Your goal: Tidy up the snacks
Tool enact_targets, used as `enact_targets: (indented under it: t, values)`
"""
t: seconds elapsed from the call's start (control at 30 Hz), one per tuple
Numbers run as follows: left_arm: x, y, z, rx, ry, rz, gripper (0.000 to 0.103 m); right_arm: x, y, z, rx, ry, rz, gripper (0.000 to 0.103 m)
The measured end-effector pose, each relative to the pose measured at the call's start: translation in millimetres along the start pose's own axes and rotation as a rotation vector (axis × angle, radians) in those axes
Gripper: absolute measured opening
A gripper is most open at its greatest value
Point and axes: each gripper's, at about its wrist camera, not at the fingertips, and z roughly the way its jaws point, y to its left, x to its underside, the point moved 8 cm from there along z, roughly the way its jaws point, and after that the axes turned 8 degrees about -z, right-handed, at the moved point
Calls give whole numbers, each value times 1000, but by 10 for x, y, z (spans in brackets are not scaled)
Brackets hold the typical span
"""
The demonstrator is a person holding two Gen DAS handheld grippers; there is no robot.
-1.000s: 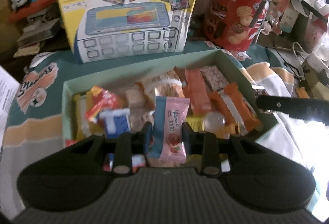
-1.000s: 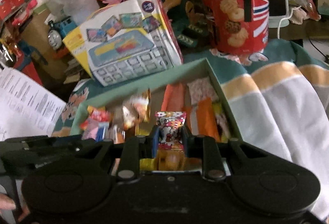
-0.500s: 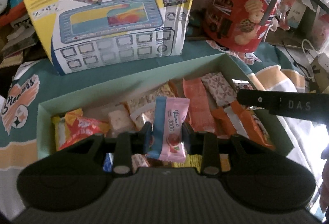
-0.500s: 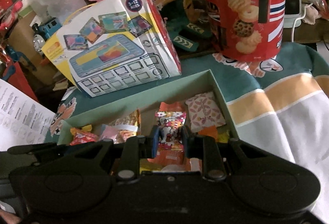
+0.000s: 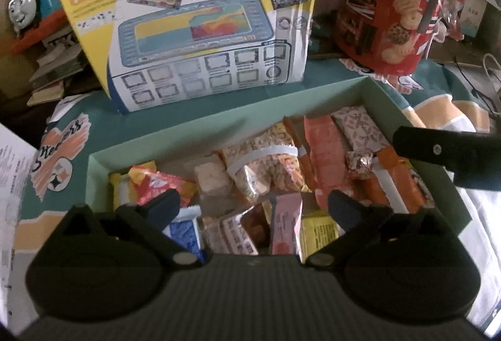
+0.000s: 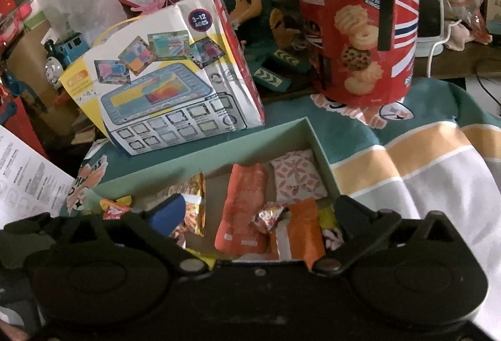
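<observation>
Green box (image 5: 200, 134): pale cardboard tray on a teal and orange cloth (image 6: 407, 149), packed with wrapped snacks.
Left gripper (image 5: 253, 203): jaws opening wide above the near side; pink sachet (image 5: 286, 225) lies loose below, untouched.
Right gripper (image 6: 253, 209): jaws opening, fingers clear of the foil candy (image 6: 267, 217) resting on orange packets.
Far side: toy carton (image 5: 200, 37) left, red biscuit tin (image 6: 357, 27) right.

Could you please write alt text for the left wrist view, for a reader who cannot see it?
The left gripper, its jaws opening with nothing pressed between them, hangs over a green box filled with wrapped snacks; a pink packet lies below. Behind stand a toy carton and red biscuit tin.
</observation>
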Motion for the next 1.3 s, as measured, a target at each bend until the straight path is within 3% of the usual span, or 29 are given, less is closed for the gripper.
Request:
enact_targets:
  t: [0.3, 0.6, 0.77, 0.93, 1.3]
  values:
    - [243, 108, -498, 7, -19, 3, 103, 245, 70, -488, 1, 16, -8, 103]
    - [759, 388, -1027, 48, -24, -95, 103, 708, 243, -991, -5, 65, -30, 103]
    - [1064, 634, -1190, -33, -27, -141, 103, 971, 315, -1159, 2, 112, -14, 103]
    - [1276, 858, -1306, -43, -12, -192, 103, 1215, 452, -1285, 34, 139, -88, 103]
    - [1547, 1018, -1470, -90, -19, -190, 103, 1610, 713, -1376, 37, 185, -171, 103]
